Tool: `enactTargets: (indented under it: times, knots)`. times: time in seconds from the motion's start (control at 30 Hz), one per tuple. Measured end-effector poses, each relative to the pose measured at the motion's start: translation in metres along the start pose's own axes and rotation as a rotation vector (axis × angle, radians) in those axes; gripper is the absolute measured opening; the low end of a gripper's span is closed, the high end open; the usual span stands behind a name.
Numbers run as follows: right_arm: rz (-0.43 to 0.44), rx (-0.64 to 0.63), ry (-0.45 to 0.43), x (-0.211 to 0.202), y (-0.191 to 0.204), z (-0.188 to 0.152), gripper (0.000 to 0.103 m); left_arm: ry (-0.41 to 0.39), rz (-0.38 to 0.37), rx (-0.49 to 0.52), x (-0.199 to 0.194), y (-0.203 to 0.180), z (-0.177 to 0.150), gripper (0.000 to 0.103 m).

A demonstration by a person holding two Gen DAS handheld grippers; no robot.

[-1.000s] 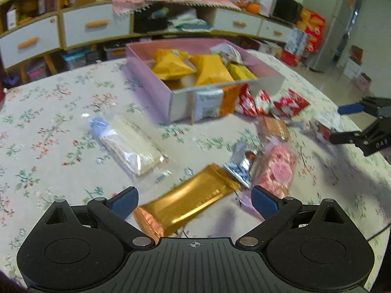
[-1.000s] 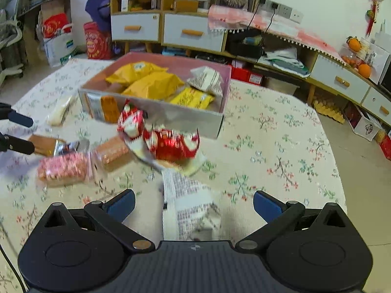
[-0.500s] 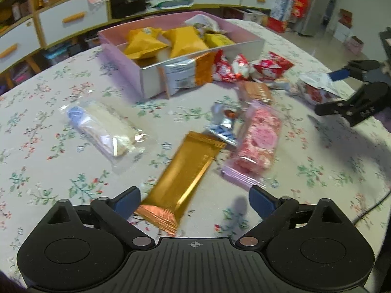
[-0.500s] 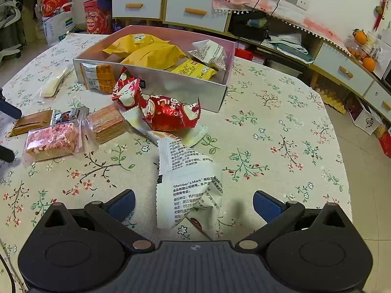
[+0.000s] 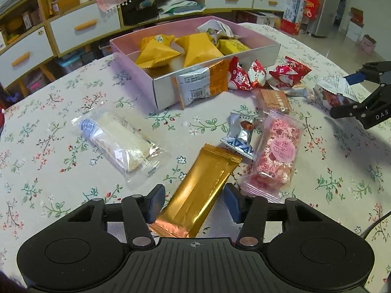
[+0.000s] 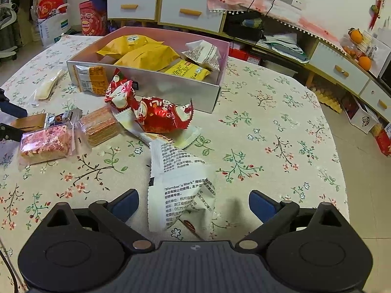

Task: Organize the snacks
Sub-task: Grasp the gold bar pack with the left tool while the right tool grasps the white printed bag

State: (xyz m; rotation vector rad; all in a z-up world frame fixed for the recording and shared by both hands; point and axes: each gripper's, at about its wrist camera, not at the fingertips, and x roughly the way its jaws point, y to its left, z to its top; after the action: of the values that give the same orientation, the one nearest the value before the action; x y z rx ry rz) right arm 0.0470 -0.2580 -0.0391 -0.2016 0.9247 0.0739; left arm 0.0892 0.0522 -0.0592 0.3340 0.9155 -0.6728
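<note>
A pink box [image 5: 256,53] [image 6: 151,85] on the flowered table holds yellow snack bags. Loose snacks lie in front of it. My left gripper [image 5: 193,204] straddles a gold bar wrapper [image 5: 200,190]; the jaws stand narrowed beside it, with small gaps still showing. A pink nougat pack [image 5: 276,156] lies just right of it. My right gripper [image 6: 193,205] is open around a white printed snack bag [image 6: 178,190] lying on the table. The right gripper also shows at the right edge of the left wrist view [image 5: 352,95].
A clear-wrapped white wafer [image 5: 117,144], a small blue-silver candy [image 5: 240,136], a brown cracker pack [image 6: 100,125] and red packets [image 6: 161,114] lie on the table. An orange-white packet [image 5: 202,83] leans on the box front. Cabinets with drawers stand behind.
My left gripper has come down over the gold bar and its jaws have narrowed around it. My right gripper has moved closer over the white bag, still open.
</note>
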Motion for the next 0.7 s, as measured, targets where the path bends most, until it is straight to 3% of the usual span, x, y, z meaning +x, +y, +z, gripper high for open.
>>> enactTargets:
  times: [0.6,0.7]
  knots:
    - [-0.018,-0.048,0.002,0.000,0.007,0.006,0.052,0.056,0.049,-0.008,0.003,-0.017,0.013,0.033]
    - [-0.022,-0.052,0.002,0.001,0.007,0.008,0.044,0.059,0.052,-0.029,0.003,-0.019,0.014,0.029]
